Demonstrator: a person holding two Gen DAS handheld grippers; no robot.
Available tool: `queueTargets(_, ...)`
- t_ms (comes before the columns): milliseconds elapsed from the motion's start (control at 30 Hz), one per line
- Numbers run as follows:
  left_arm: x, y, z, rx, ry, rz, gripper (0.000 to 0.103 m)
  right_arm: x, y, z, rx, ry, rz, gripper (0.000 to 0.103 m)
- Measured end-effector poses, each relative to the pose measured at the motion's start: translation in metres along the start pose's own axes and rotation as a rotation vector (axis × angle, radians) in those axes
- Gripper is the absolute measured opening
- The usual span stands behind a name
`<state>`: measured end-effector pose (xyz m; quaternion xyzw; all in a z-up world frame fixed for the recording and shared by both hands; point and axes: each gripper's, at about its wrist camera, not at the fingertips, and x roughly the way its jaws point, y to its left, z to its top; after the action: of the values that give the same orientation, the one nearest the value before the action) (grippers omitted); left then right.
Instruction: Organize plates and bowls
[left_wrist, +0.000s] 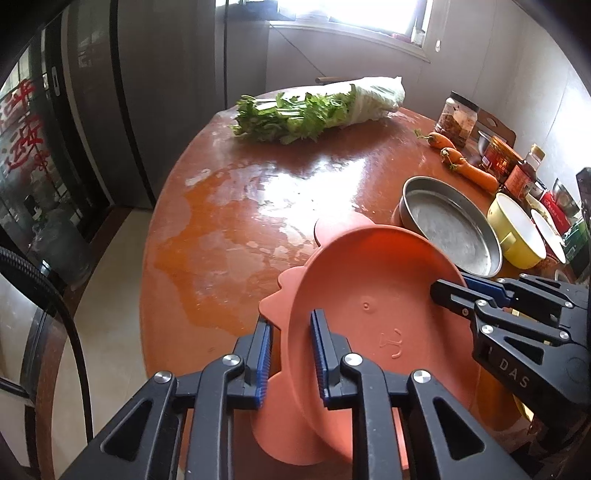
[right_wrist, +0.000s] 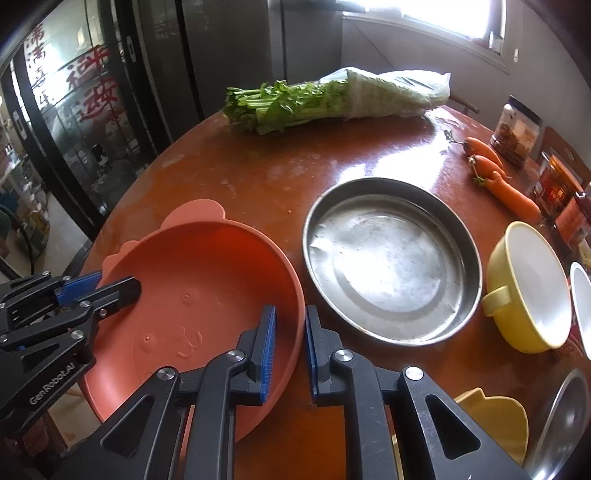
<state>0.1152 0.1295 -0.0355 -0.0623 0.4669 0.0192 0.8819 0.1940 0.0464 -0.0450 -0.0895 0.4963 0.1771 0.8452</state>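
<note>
An orange bear-shaped plate (left_wrist: 369, 280) (right_wrist: 207, 266) is held tilted over the front of the round brown table (right_wrist: 258, 173). In the left wrist view, my left gripper (left_wrist: 290, 319) is shut on the plate's near rim by its ear. My right gripper (left_wrist: 448, 286) clamps the opposite rim. In the right wrist view, my right gripper (right_wrist: 290, 310) pinches the rim, and the left gripper (right_wrist: 118, 282) grips the far left side. Beside the plate a round steel pan (right_wrist: 391, 258) rests on the table. A yellow bowl (right_wrist: 528, 288) with a white inside stands to its right.
A white bowl (right_wrist: 581, 306), a yellow bear-shaped plate (right_wrist: 495, 417) and a steel bowl (right_wrist: 565, 417) crowd the right edge. Carrots (right_wrist: 506, 188), jars (right_wrist: 517, 133) and bagged greens (right_wrist: 332, 99) lie at the back. The table's edge drops to the floor (left_wrist: 110, 295) at left.
</note>
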Motion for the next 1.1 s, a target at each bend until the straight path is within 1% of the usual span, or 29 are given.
queueTargets(100, 0.001, -0.002, 0.0, 0.008, -0.012, 0.011, 0.024, 0.0, -0.002, -0.002, 0.009, 0.002, 0.008, 0.018)
queueTargets(200, 0.0, -0.002, -0.001, 0.003, -0.014, 0.007, 0.024, 0.0, -0.002, -0.004, 0.012, 0.01, 0.017, 0.02)
queueTargets(233, 0.0, -0.002, -0.001, 0.003, -0.019, 0.009, 0.025, 0.0, -0.002, -0.005, 0.013, 0.015, 0.024, 0.023)
queueTargets(300, -0.002, -0.001, -0.001, 0.003, -0.025, 0.012, 0.028, -0.002, -0.003, -0.006, 0.021, 0.015, 0.027, 0.033)
queueTargets(333, -0.004, 0.0, -0.001, -0.001, -0.032, 0.013, 0.034, -0.004, -0.003, -0.007, 0.023, 0.009, 0.024, 0.036)
queueTargets(367, -0.006, 0.0, 0.0, -0.006, -0.042, 0.015, 0.041, -0.008, -0.003, -0.008, 0.025, -0.003, 0.023, 0.037)
queueTargets(433, -0.013, 0.001, 0.001, -0.007, -0.067, 0.018, 0.049, -0.015, -0.005, -0.009, 0.032, -0.02, 0.021, 0.037)
queueTargets(467, -0.017, 0.001, 0.001, -0.006, -0.079, 0.02, 0.052, -0.02, -0.007, -0.01, 0.039, -0.032, 0.021, 0.037)
queueTargets(567, -0.03, -0.002, 0.003, -0.01, -0.11, 0.013, 0.056, -0.037, -0.014, -0.014, 0.059, -0.064, 0.017, 0.041)
queueTargets(700, -0.047, -0.018, 0.005, 0.01, -0.142, -0.023, 0.059, -0.066, -0.024, -0.024, 0.079, -0.118, 0.0, 0.043)
queueTargets(900, -0.067, -0.061, 0.0, 0.084, -0.165, -0.089, 0.06, -0.114, -0.046, -0.052, 0.148, -0.186, -0.03, 0.047)
queueTargets(1100, -0.072, -0.1, -0.012, 0.155, -0.151, -0.133, 0.06, -0.141, -0.067, -0.082, 0.203, -0.199, -0.068, 0.048)
